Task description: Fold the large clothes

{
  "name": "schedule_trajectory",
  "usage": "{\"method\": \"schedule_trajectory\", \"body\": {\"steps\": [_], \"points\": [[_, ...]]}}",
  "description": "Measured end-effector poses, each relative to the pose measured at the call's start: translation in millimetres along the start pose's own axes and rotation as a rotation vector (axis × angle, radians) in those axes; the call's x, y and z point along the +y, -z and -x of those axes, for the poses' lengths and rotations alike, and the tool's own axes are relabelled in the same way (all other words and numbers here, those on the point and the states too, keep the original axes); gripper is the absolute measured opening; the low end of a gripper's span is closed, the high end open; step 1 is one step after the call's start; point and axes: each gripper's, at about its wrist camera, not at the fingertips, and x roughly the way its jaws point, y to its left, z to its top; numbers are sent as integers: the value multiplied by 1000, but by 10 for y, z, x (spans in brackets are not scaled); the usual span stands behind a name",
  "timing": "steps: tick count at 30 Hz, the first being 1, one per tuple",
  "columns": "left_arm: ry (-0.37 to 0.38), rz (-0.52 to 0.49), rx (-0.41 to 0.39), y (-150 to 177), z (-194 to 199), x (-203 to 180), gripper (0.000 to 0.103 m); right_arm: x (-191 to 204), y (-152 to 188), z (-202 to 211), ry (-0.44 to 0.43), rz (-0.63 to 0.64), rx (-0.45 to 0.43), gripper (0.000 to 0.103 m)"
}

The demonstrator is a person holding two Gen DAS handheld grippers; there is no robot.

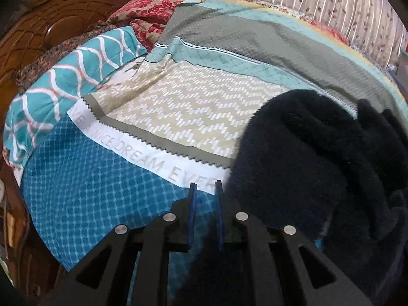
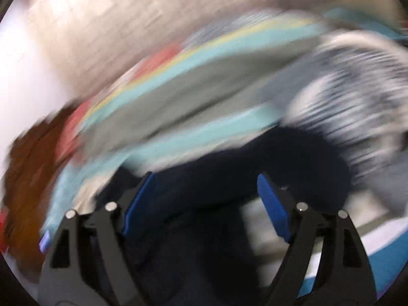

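While left jaws sit nearly closed, dark fleece garment lies right.

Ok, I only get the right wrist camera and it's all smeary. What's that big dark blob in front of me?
Observer: The left wrist view shows it sharply. It's a fluffy dark navy garment heaped on a patterned bedsheet.
Child: Where's my other gripper?
Observer: The left gripper is at the garment's left edge, with its jaws nearly together.
Child: What else is on the bed?
Observer: A teal pillow with white wavy lines, beside a carved wooden headboard.
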Motion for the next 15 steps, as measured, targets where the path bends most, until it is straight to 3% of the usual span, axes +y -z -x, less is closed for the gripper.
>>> {"method": "schedule_trajectory", "body": {"steps": [3,6,7,8,9,10,11,13,14,15], "points": [[67,37,41,44,-48,85,41,595,293,-699,-182,17,224,86],[144,48,78,196,-23,147,41,1046,470,-1601,-263,-32,430,86],[152,49,81,244,-5,162,41,1164,508,-1937,-262,-48,510,79],[167,55,80,300,27,193,41,1232,497,-2195,-262,-60,566,51],[180,62,77,347,71,227,41,1331,408,-2534,-249,-66,614,43],[194,69,71,404,139,266,41,1423,180,-2763,-203,-50,586,32],[207,71,64,458,212,292,41,1553,-219,-2968,-118,-5,480,28],[204,47,44,527,335,285,41,1693,-811,-3097,34,63,273,28],[182,21,30,545,385,262,41,1733,-1146,-3123,134,67,154,33],[149,-15,9,575,448,226,41,1732,-1324,-3150,176,43,100,42]]}}
